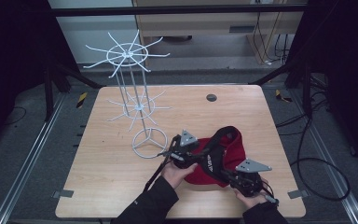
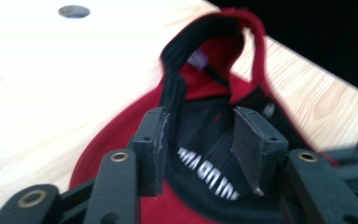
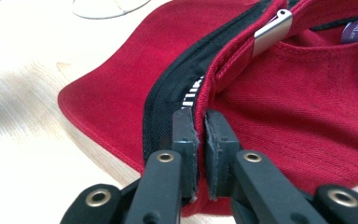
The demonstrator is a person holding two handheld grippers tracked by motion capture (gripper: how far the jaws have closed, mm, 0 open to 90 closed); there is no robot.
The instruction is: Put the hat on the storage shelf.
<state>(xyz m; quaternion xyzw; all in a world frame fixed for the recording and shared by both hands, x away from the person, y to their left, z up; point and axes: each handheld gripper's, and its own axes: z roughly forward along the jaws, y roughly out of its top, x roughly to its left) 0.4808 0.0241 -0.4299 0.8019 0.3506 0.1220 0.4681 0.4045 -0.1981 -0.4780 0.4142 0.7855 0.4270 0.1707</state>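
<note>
Left gripper view is blurring the cap (image 2: 205, 140); white lettering on its black band (image 2: 207, 179) is not reading. Frame bottom is cutting off the cap's near edge. In the high view, grippers are covering part of the cap (image 1: 230, 154); jaw states are not resolving there.

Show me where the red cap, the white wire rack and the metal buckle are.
red cap (image 1: 235, 151): high view, red crown fabric.
white wire rack (image 1: 148, 143): high view, round base ring.
metal buckle (image 3: 271, 31): right gripper view, silver clasp face.
</note>
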